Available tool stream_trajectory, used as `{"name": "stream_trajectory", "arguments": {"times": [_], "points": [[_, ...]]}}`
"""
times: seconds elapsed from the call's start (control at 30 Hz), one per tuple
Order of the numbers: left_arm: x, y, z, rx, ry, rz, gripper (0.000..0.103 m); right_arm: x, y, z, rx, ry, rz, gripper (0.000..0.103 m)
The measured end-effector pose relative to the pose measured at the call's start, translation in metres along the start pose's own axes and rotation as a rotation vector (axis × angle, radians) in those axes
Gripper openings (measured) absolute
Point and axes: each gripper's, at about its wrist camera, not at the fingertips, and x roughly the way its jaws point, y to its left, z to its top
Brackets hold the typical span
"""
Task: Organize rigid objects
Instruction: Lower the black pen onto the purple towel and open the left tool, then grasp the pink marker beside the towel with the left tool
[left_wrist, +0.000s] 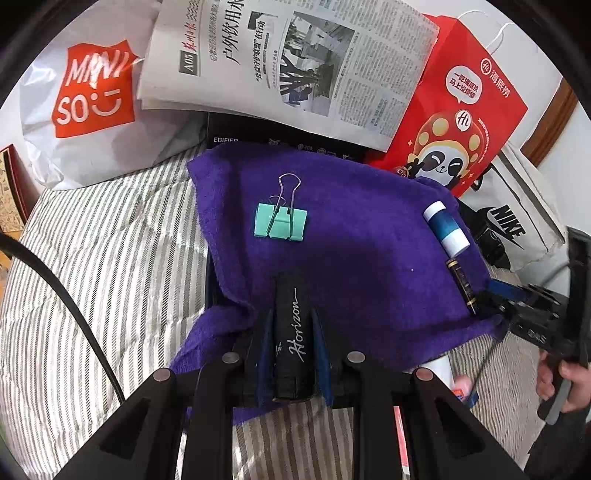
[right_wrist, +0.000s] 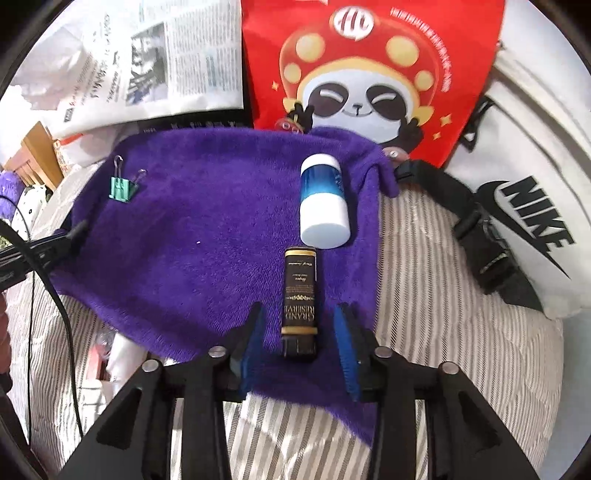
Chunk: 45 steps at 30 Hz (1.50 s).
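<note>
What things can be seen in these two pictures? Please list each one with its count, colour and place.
towel: one, purple, spread on the striped bedding
bedding: one, grey and white stripes, under the towel
binder clip: one, mint green, on the towel's left part
bottle: one, blue and white, lying on the towel's right part
gold-lettered tube: one, black, lying on the towel between the right gripper's open jaws
Horizon tube: one, black, clamped in the left gripper
newspaper: one, white, behind the towel
panda bag: one, red, behind the towel
Nike bag: one, white, far right
Miniso bag: one, white and orange, far left
left gripper: black, blue pads, shut
right gripper: black, blue pads, open
</note>
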Motion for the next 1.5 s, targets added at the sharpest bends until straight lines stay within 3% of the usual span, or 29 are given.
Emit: {"name": "stream_trajectory", "arguments": {"times": [0.43, 0.87, 1.13, 1.27, 1.5], "points": [[0.034, -0.001, 0.02, 0.016, 0.024, 0.064, 0.021, -0.022, 0.012, -0.015, -0.009, -0.045, 0.024, 0.039], [0.04, -0.012, 0.017, 0.088, 0.057, 0.137, 0.021, -0.033, 0.002, -0.028, 0.055, -0.065, 0.056, 0.039], [0.032, -0.013, 0.008, 0.076, 0.088, 0.142, 0.024, -0.053, -0.009, -0.049, 0.107, -0.089, 0.078, 0.039], [0.012, -0.017, 0.001, 0.061, 0.06, 0.147, 0.024, -0.065, -0.014, -0.058, 0.133, -0.104, 0.09, 0.039], [-0.028, -0.047, -0.028, 0.101, 0.03, 0.08, 0.032, -0.082, -0.019, -0.081, 0.183, -0.113, 0.102, 0.04]]}}
